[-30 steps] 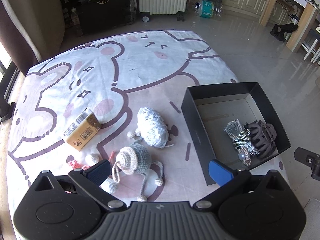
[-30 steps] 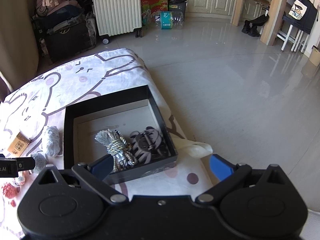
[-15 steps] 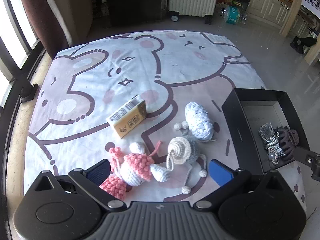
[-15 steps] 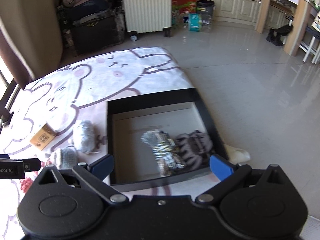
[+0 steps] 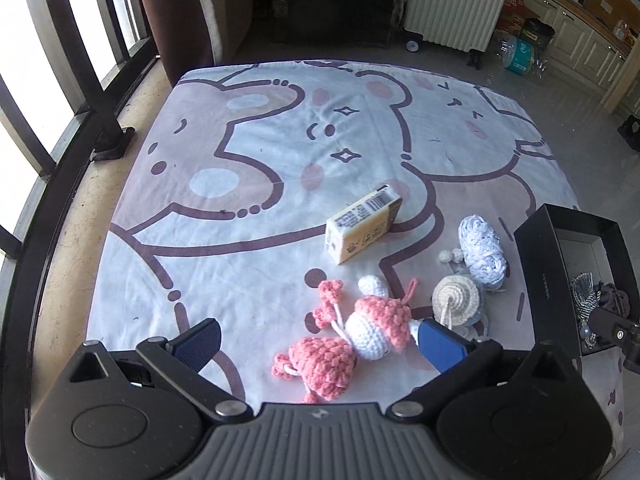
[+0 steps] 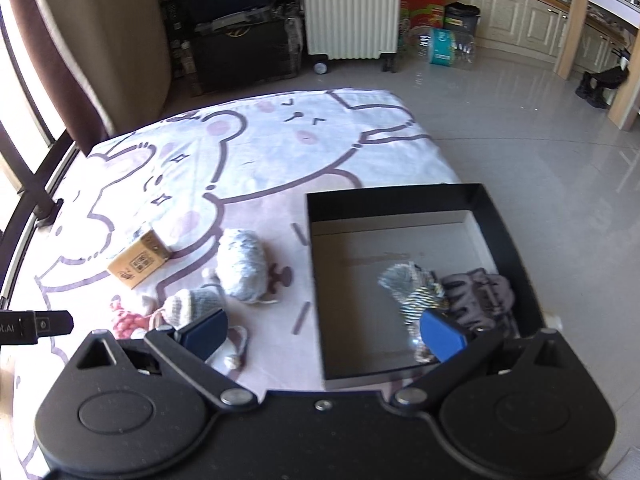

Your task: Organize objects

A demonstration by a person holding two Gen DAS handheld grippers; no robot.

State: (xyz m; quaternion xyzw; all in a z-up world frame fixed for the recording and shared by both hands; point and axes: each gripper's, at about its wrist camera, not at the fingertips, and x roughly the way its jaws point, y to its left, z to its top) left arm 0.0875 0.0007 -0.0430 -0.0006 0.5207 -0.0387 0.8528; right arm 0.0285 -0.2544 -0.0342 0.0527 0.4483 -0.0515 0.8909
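Two views, left wrist first: my left gripper (image 5: 318,344) hangs with jaws wide apart and empty above the pink crochet toy (image 5: 352,340), which lies between its blue pads on the printed bedsheet (image 5: 248,152); just beside it lie a grey-and-cream knitted toy (image 5: 460,300), a pale speckled yarn bundle (image 5: 482,254) and a rigid yellow carton (image 5: 362,228), all outside the black box (image 5: 538,280) at the right edge; I judge the pink toy the next pick, and its loose cords and pom-poms could snag the neighbouring knit and drag it along, or the soft body could squash and slip if pinched off-centre. Right wrist: my right gripper (image 6: 324,332) is likewise spread and empty, near the box (image 6: 316,280), whose stiff matte walls enclose a striped cord bundle (image 6: 412,292) and a dark ribbed hair claw (image 6: 480,296); a low carry could clip the near wall and shift the light box on the smooth sheet.
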